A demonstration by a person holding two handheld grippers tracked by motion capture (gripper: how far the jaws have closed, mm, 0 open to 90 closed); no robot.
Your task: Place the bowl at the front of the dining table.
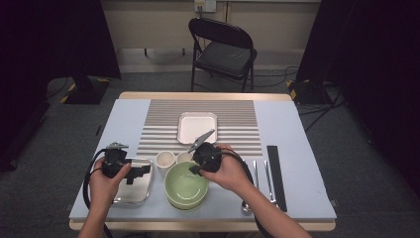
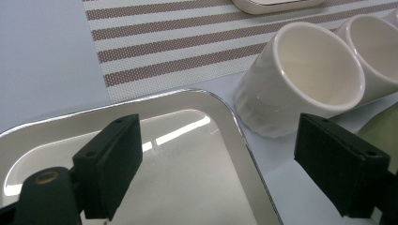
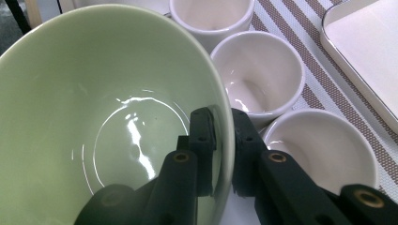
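Table (image 1: 297, 148): right gripper (image 3: 224, 140) hides bowl (image 3: 94, 117) rim.

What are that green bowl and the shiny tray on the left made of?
Green bowl: likely glazed ceramic, since its smooth surface shows glossy highlights and its rim looks thick. Tray: probably polished metal, since it reflects the lights like a mirror, though shiny plated plastic is possible.

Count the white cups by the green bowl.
3. All stand in a row behind the green bowl in the right gripper view: one at the top, one in the middle, one nearest the jaws.
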